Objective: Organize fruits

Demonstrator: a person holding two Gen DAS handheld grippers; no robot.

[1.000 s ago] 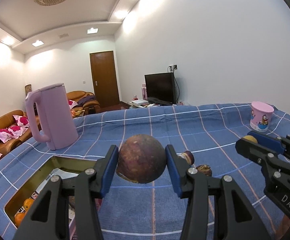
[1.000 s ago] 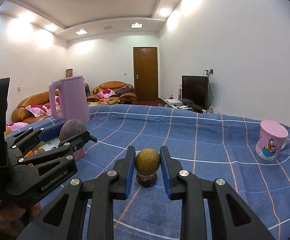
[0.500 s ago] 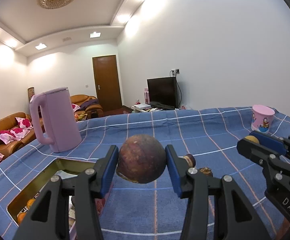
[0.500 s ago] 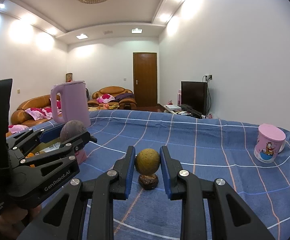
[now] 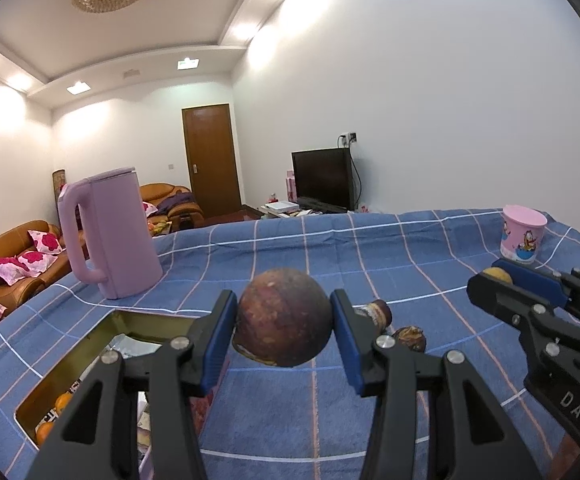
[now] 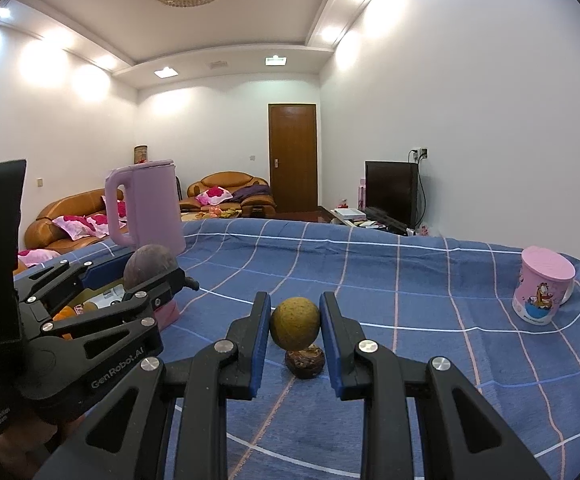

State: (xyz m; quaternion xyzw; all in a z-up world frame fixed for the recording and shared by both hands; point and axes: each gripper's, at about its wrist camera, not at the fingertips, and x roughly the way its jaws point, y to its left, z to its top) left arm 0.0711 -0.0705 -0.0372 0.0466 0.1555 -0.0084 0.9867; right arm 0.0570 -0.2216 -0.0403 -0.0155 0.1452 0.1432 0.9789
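Observation:
My left gripper point(image 5: 283, 330) is shut on a large dark purple round fruit point(image 5: 283, 316), held above the blue checked cloth. From the right wrist view the same gripper point(image 6: 149, 276) and purple fruit point(image 6: 149, 258) show at the left. A small yellow-brown round fruit point(image 6: 294, 323) is clamped in my right gripper point(image 6: 294, 326), above a dark brown fruit point(image 6: 305, 362) lying on the cloth. The left wrist view has the right gripper point(image 5: 498, 280) at the right edge with the yellow fruit point(image 5: 497, 273) peeking out. Two more dark fruits point(image 5: 410, 338) lie beyond the left gripper.
A gold-rimmed tray point(image 5: 69, 360) sunk at the left holds oranges point(image 5: 63, 404) and papers. A tall pink jug point(image 5: 113, 236) stands behind it. A pink cartoon cup point(image 5: 523, 234) stands at the far right of the table. Sofas, a door and a television lie beyond.
Both views have tilted slightly upward, so the table sits lower in the picture. Both grippers keep their fruits clamped as before.

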